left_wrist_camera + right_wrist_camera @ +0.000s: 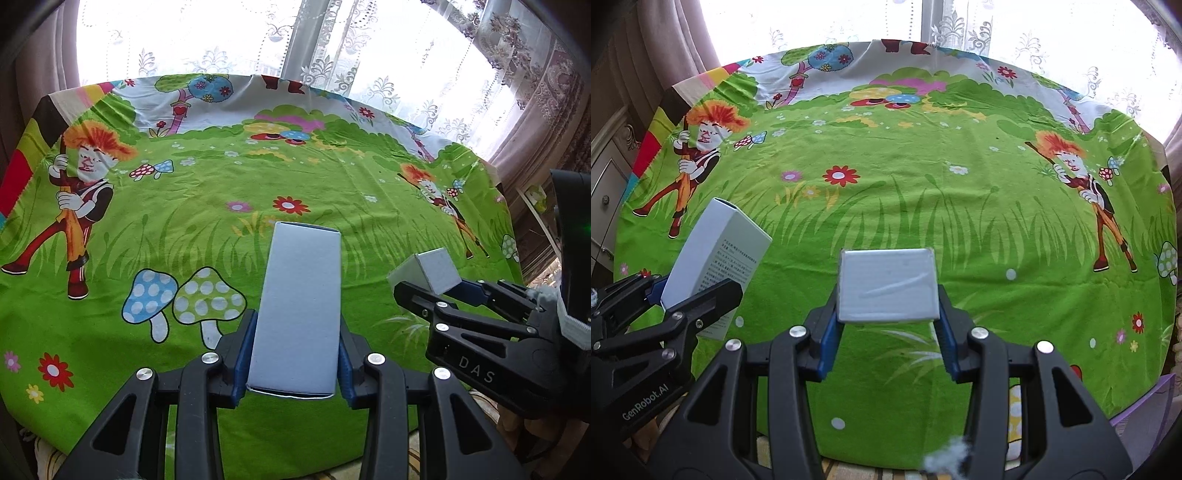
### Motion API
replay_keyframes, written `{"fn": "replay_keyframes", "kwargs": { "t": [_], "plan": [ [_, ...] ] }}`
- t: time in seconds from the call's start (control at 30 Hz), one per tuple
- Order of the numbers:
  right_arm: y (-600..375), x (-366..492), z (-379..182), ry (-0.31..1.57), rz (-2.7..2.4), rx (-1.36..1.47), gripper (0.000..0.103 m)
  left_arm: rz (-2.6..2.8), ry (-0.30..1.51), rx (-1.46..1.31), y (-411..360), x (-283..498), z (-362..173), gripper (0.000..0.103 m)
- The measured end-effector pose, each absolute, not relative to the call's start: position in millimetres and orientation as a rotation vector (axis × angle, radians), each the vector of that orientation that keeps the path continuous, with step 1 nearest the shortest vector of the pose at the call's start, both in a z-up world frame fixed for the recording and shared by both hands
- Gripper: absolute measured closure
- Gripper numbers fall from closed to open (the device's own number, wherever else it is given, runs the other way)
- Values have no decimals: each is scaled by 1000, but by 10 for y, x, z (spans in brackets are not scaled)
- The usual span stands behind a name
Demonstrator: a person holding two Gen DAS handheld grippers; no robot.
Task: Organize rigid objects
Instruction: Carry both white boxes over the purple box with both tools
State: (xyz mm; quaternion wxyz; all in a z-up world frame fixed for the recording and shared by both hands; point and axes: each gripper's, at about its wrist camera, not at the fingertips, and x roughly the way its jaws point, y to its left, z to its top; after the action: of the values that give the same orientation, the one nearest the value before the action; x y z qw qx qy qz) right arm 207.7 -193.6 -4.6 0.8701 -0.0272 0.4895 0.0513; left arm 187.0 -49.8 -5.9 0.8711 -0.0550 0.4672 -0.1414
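Tall box (pixel 297 314) clamped in left claw (pixel 295 354), square box (pixel 888 286) in right claw (pixel 888 343)

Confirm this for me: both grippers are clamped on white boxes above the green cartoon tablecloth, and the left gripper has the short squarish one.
One detail is wrong. The left gripper is clamped on the tall narrow white box, as the left wrist view shows. The short squarish box is in the right gripper. Both are indeed held above the green cartoon tablecloth.
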Motion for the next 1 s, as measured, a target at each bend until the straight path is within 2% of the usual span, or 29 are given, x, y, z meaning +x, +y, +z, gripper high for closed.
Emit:
{"fn": "replay_keyframes", "kwargs": {
  "t": [0.43,1.0],
  "plan": [
    [-2655,1288,449,948,5,25,54,-450,940,-58,-1145,1364,364,64],
    [-3706,105,789,895,-171,76,54,-686,967,-1,-2064,516,537,64]
  ]
}}
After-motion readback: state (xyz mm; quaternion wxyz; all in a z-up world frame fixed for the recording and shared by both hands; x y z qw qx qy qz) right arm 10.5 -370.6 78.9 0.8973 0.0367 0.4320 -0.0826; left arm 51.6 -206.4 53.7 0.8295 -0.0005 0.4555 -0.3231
